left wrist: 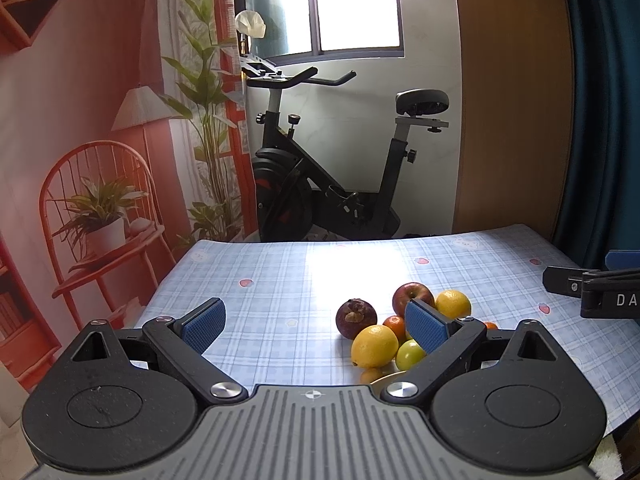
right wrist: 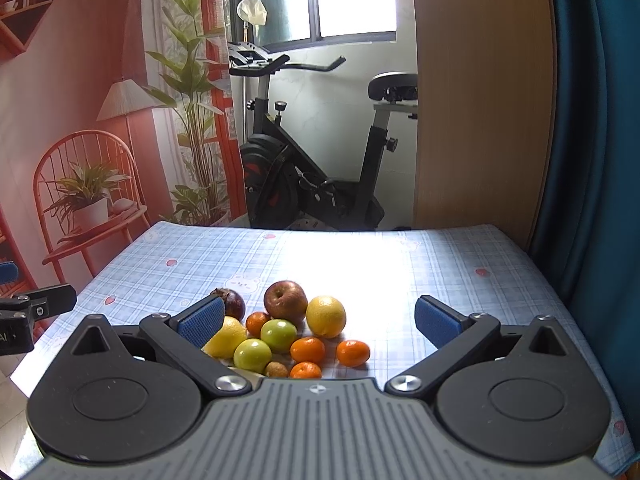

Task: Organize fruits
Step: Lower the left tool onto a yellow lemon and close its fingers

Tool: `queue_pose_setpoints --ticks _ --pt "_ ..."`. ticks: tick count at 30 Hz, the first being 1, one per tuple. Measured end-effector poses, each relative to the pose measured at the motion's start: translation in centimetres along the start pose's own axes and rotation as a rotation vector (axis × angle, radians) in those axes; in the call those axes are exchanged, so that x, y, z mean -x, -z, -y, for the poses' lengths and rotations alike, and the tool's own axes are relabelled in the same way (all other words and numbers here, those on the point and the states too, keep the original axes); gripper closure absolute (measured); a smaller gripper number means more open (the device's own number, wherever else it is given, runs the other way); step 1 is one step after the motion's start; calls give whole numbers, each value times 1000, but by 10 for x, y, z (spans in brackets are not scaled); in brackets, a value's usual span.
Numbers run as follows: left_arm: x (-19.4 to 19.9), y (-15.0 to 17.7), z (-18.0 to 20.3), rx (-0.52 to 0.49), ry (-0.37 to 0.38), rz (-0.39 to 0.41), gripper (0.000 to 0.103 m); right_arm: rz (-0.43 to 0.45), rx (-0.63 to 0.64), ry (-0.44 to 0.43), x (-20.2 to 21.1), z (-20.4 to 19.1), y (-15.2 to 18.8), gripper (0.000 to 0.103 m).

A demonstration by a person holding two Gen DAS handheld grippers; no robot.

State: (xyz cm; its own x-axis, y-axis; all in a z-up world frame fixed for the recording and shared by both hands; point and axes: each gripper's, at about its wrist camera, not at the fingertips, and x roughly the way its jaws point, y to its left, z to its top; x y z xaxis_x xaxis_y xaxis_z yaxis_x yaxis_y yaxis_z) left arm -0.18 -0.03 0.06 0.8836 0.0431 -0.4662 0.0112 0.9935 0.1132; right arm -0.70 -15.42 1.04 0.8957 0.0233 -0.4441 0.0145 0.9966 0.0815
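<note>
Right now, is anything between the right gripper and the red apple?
Yes. The right gripper is open and empty, but a green apple and small oranges sit in front of the red apple, at the pile's far side.

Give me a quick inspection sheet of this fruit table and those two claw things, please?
Surface: table under a blue plaid cloth, glare down the middle.
Job's things: loose pile of fruit: red apple, dark mangosteen, two lemons, two green apples, several tangerines, one small brown fruit.
Clutter: a pale rim, perhaps a plate, mostly hidden.
Grippers: left gripper and right gripper both open, holding nothing.
Cables: nothing seen.
Surroundings: exercise bike, window, printed backdrop, wooden panel, teal curtain.
</note>
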Motion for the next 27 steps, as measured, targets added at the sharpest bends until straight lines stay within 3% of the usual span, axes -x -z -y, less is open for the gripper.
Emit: queue_pose_setpoints --ticks 4,10,23,27 --pt "-15 -1 -4 -19 -13 4 5 56 51 14 -19 10 8 0" --pt "-38 0 -5 -27 34 45 6 124 54 52 -57 23 26 0" --pt "-95 -11 2 3 151 -10 27 19 124 3 -121 34 38 0" --pt "-117 -16 13 4 240 -30 39 -34 178 -23 -141 38 44 6"
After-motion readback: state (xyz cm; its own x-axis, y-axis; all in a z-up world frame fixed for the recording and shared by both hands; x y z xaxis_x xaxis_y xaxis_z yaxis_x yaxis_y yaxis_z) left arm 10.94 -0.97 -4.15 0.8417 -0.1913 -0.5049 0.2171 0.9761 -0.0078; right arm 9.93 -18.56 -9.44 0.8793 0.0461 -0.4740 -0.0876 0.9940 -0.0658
